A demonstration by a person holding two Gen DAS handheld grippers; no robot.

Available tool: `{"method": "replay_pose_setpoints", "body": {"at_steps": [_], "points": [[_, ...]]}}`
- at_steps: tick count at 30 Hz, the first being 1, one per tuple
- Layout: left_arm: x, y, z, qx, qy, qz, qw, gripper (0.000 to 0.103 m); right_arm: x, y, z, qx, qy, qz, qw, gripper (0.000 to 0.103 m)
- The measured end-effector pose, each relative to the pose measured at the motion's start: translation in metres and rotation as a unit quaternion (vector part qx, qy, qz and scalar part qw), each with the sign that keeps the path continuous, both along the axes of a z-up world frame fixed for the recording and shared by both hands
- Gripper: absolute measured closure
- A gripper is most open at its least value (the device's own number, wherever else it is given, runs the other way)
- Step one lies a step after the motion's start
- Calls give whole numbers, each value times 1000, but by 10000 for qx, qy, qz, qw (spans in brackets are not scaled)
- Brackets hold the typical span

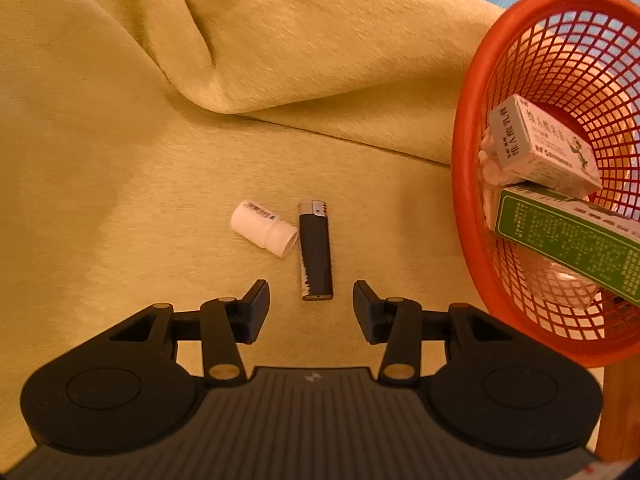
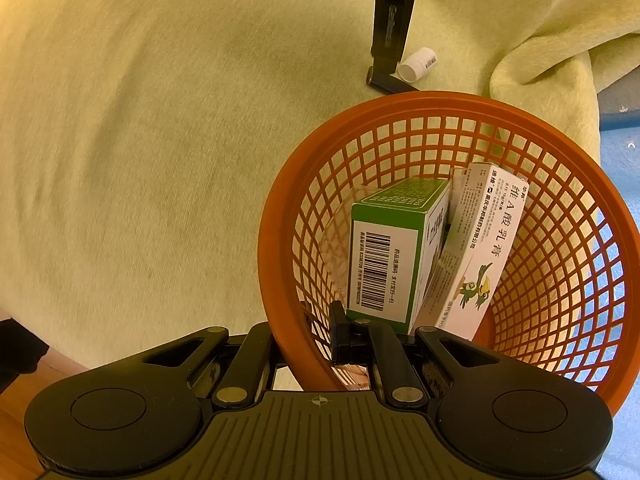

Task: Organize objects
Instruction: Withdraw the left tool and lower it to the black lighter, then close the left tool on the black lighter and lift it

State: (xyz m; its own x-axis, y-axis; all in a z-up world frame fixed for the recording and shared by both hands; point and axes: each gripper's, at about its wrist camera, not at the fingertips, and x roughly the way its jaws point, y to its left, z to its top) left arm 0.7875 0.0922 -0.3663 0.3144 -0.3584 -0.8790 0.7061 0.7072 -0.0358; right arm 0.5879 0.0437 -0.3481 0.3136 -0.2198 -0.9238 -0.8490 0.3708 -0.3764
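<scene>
A black lighter (image 1: 316, 254) with a silver top lies on the yellow-green blanket (image 1: 120, 160). Its near end sits between the fingertips of my left gripper (image 1: 311, 300), which is open and holds nothing. A small white bottle (image 1: 264, 227) lies on its side just left of the lighter, and it also shows far off in the right wrist view (image 2: 418, 65). My right gripper (image 2: 308, 346) is shut on the near rim of the orange mesh basket (image 2: 280, 216), one finger inside and one outside. The basket holds a green box (image 2: 384, 256) and a white box (image 2: 476, 256).
The basket (image 1: 468, 184) stands right of the lighter, and some clear plastic (image 1: 560, 284) lies under the boxes. A thick blanket fold (image 1: 320, 60) rises behind the lighter. One left gripper finger (image 2: 390, 20) shows beyond the basket. Wood (image 2: 16, 408) and a blue surface (image 2: 620, 152) border the blanket.
</scene>
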Motion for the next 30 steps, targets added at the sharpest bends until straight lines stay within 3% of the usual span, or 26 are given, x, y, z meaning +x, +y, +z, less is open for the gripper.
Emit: {"method": "replay_pose_setpoints", "body": {"at_steps": [24, 30], "points": [[22, -26, -38, 61, 27, 33, 10000, 77, -3, -5, 2, 126, -33, -46, 9999, 98], [24, -27, -40, 150, 32, -22, 9999, 86, -3, -6, 2, 130, -35, -46, 9999, 98]]}}
